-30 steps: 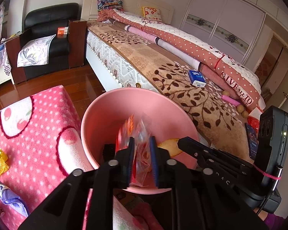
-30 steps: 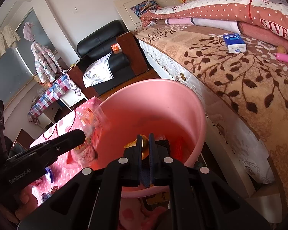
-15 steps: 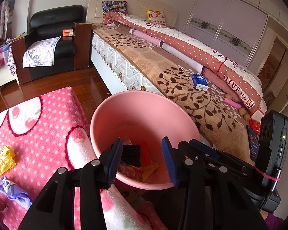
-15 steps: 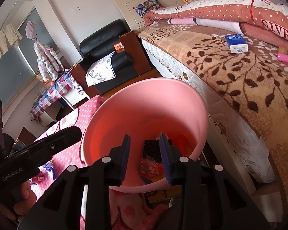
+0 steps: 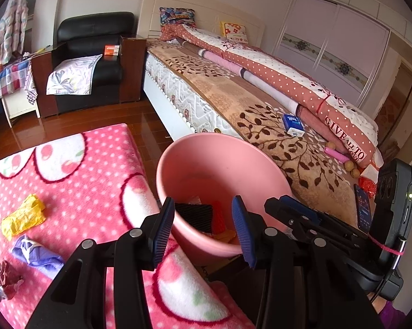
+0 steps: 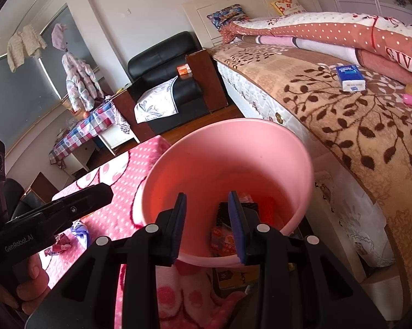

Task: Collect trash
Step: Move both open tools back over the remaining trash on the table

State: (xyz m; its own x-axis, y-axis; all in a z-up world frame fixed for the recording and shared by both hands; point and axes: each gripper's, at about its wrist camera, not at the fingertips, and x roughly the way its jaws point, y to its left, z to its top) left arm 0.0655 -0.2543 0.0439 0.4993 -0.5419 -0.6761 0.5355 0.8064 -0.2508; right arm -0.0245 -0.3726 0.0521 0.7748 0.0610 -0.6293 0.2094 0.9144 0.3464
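A pink bin [image 5: 222,164] [image 6: 228,153] stands beside the pink dotted blanket [image 5: 77,181]. It holds wrappers: black, red and yellow pieces [image 5: 206,216] [image 6: 225,235]. My left gripper [image 5: 203,227] is open and empty over the bin's near rim. My right gripper [image 6: 208,227] is open and empty over the bin too. On the blanket lie a yellow wrapper [image 5: 23,216], a purple wrapper [image 5: 37,255] and a dark red crumpled wrapper [image 5: 1,277].
A bed [image 5: 260,115] with a brown leaf blanket runs along the right, with a blue tissue pack [image 5: 293,124] on it. A black armchair [image 5: 88,63] stands at the back. Wood floor [image 5: 68,123] lies between.
Both grippers opened and dropped their wrappers into the bin. Both have drawn back a little from the bin.
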